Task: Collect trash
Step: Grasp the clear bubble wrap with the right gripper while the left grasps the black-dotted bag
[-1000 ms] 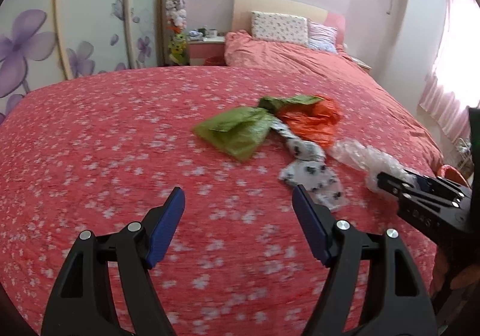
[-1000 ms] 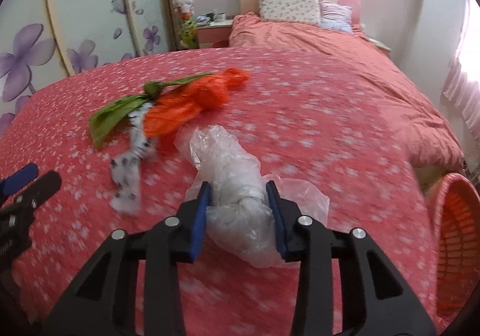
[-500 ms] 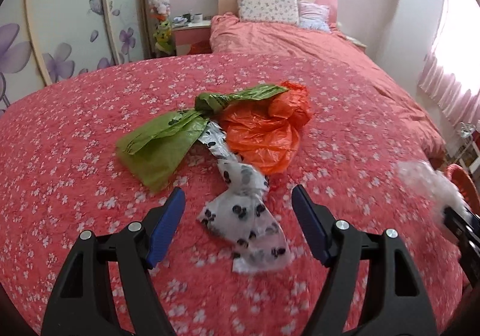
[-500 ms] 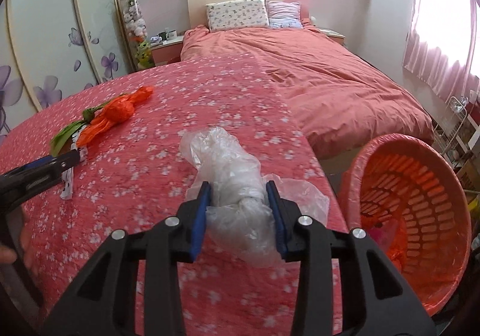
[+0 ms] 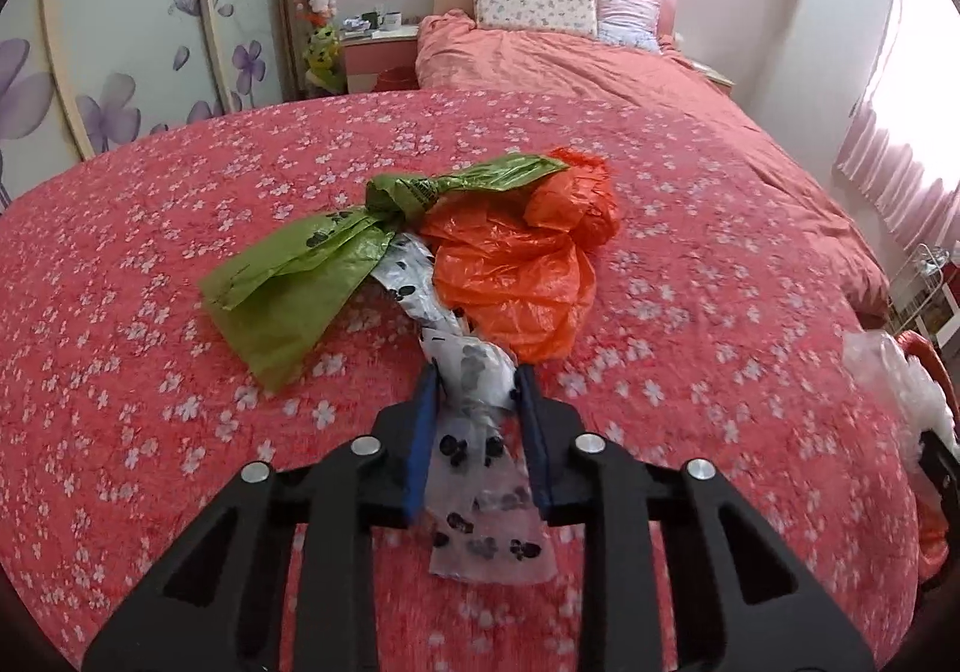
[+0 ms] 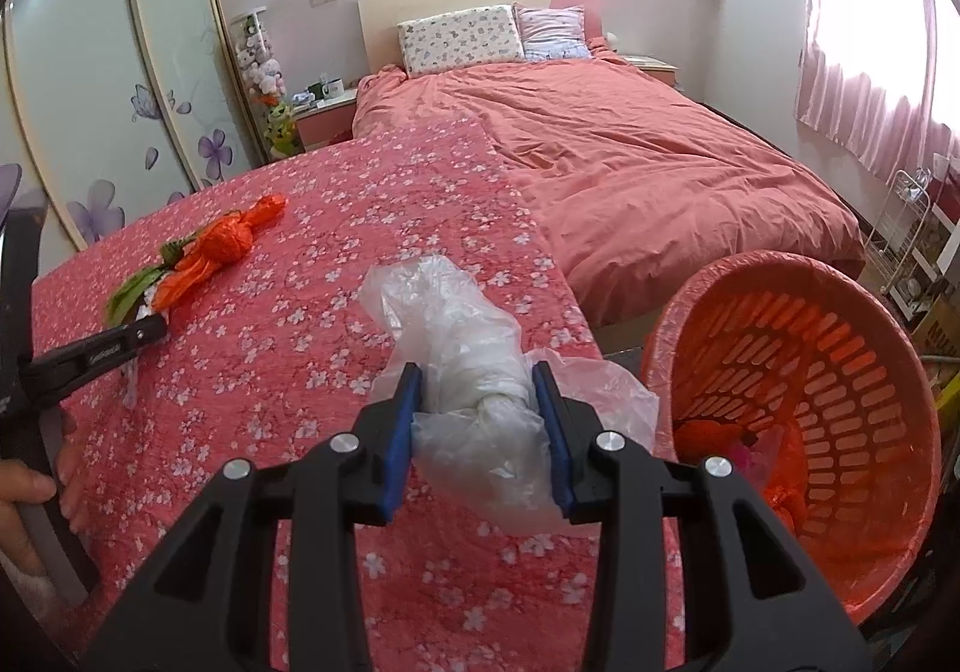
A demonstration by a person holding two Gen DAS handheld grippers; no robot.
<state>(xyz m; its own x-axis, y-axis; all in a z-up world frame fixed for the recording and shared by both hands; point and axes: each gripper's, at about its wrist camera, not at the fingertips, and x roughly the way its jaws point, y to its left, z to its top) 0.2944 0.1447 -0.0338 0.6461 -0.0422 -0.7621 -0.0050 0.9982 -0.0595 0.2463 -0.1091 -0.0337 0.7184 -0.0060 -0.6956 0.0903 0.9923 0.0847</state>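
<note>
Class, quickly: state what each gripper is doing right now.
Left gripper: jaws have just been closing; shut on the white spotted bag.
Right gripper: shut on the clear plastic bag.

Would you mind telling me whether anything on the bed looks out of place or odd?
Yes: loose plastic bags lie in a heap on the flowered bedspread, a green bag, an orange bag and a white spotted bag overlapping. They are knotted and crumpled litter, not bedding. Nothing looks spilled or torn.
</note>
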